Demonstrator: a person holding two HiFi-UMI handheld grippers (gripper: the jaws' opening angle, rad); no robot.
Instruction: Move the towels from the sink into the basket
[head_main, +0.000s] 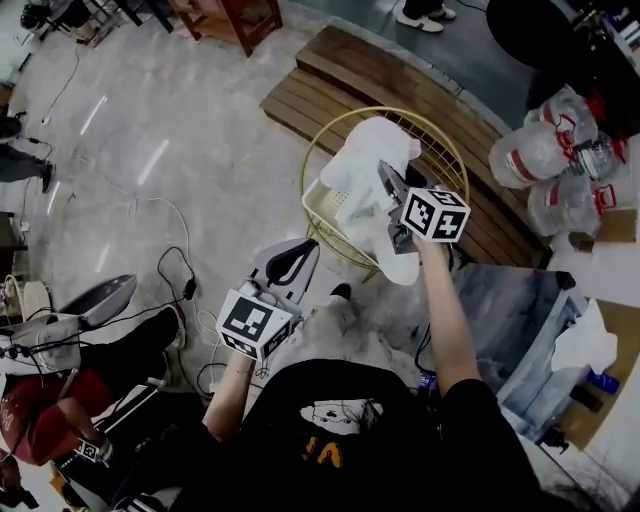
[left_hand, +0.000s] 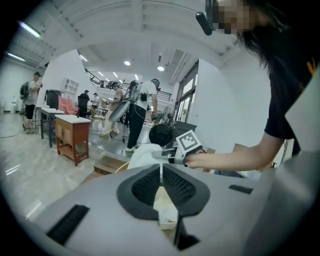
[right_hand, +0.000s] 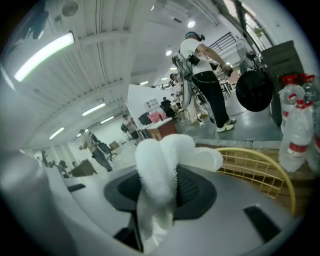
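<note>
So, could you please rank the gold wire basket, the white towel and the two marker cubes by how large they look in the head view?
1. gold wire basket
2. white towel
3. left marker cube and right marker cube: nearly alike, and the left is closer to the camera, so I leave them unranked.

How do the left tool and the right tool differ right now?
The right tool is clamped on a white towel; the left tool is shut on nothing. The right tool reaches over the basket; the left tool is at its near edge. Both have closed jaws.
</note>
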